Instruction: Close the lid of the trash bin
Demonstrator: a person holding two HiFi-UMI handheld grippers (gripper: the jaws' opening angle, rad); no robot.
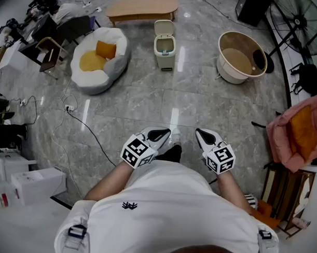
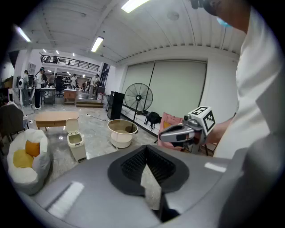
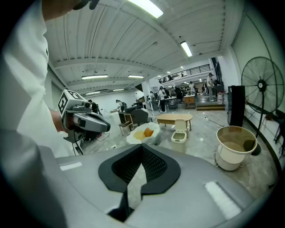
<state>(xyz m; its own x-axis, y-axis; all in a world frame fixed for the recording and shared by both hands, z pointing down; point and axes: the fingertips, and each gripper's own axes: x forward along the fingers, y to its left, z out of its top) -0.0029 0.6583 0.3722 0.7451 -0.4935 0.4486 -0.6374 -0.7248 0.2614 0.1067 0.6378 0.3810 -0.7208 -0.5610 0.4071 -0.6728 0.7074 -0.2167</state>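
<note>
A small beige pedal trash bin stands on the marble floor far ahead, its lid tipped up and open. The left gripper view has the bin at left, and the right gripper view has the same bin in the middle distance. Both grippers are held close to my body, well short of the bin. My left gripper has its jaws together with nothing in them, and the right gripper is the same. Each gripper camera sees the other gripper alongside.
A white beanbag with orange cushions lies left of the bin. A wooden bench stands behind it and a round tub to its right. A fan, a pink chair, floor cables and white boxes line the sides.
</note>
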